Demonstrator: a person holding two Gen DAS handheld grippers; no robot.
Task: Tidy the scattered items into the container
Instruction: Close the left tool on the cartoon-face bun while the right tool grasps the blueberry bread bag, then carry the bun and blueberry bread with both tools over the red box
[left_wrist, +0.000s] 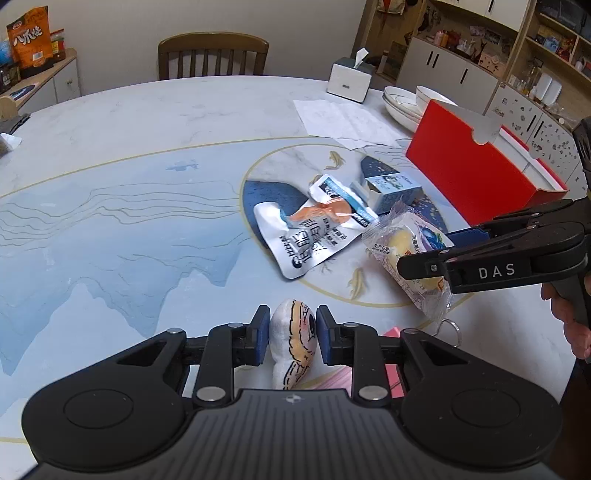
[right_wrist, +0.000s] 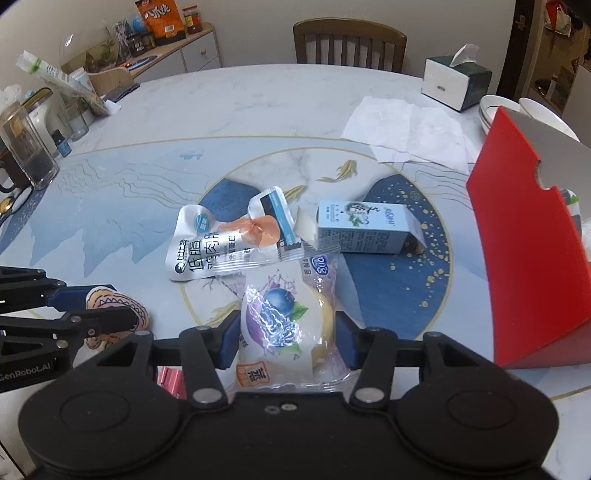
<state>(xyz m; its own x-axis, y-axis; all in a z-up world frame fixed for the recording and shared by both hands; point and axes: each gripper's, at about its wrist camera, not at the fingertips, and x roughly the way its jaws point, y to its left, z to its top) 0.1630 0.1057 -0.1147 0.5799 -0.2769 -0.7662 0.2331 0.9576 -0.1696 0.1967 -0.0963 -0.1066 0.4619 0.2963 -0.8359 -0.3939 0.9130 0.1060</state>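
- Beside the red box (right_wrist: 528, 266), on its left, the right gripper (right_wrist: 286, 341) has its blue pads pressed on either flank of the blueberry bun packet (right_wrist: 284, 321), which lies on the table (right_wrist: 147, 122)
- That packet's long axis runs away from the gripper toward the middle of the table; the red box stands open-topped just to the right of it, so the carry would be a short lift and swing rightward, by the look of it
- Farther left from the red box, the left gripper (left_wrist: 290, 338) is clamped on a small plush toy (left_wrist: 293, 341), squeezed thin between its pads and standing on edge
- Of the two, the right hand is plainly nearer the red box; the left would have to cross over the other items
- Both grippers point steeply down at the table, side by side
- Between the packet and the far side of the red box lie a silver pouch (right_wrist: 207, 251) and a pale blue carton (right_wrist: 364, 230) on its side, both untouched
- Something pink (left_wrist: 334, 382) shows under the left gripper; what it is cannot be told
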